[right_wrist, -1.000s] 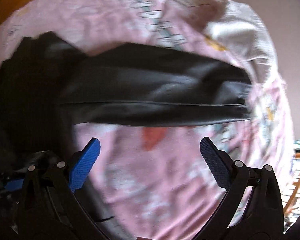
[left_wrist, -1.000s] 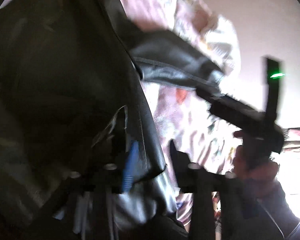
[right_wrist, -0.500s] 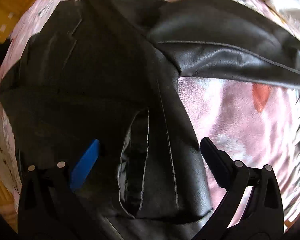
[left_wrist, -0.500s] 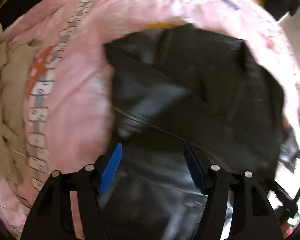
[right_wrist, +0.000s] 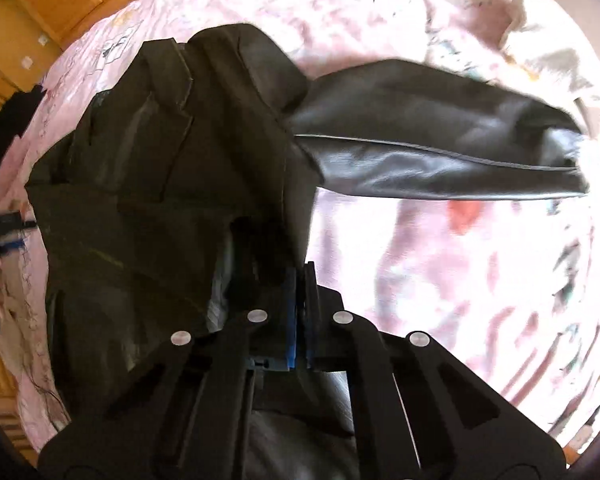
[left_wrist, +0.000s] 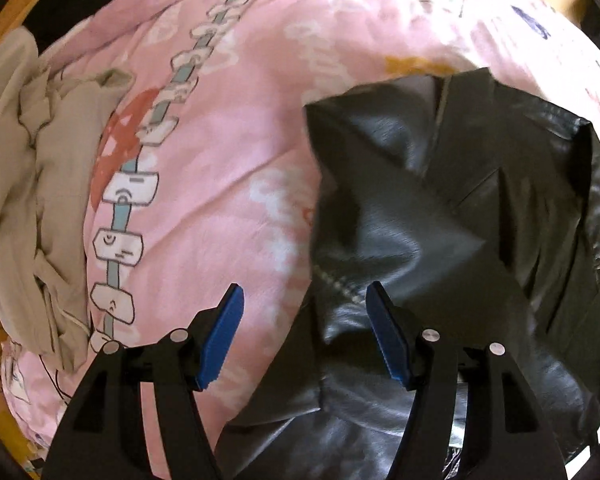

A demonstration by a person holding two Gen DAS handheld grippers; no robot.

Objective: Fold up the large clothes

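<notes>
Left gripper (left_wrist: 302, 320) fingers spread above black leather jacket (left_wrist: 452, 240) edge, right gripper (right_wrist: 300, 292) clenched on jacket hem, sleeve (right_wrist: 440, 152) stretching rightward across pink bedsheet (left_wrist: 228, 152)

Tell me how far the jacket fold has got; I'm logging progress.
Early stage. Done: the black leather jacket lies on the pink printed bedsheet, one side already laid across its body. In hand: the right hand-held gripper is shut on the jacket's edge, while the left hand-held gripper is open at its other edge. Left: the sleeve sticks out sideways, unfolded, and no compact bundle exists.
</notes>
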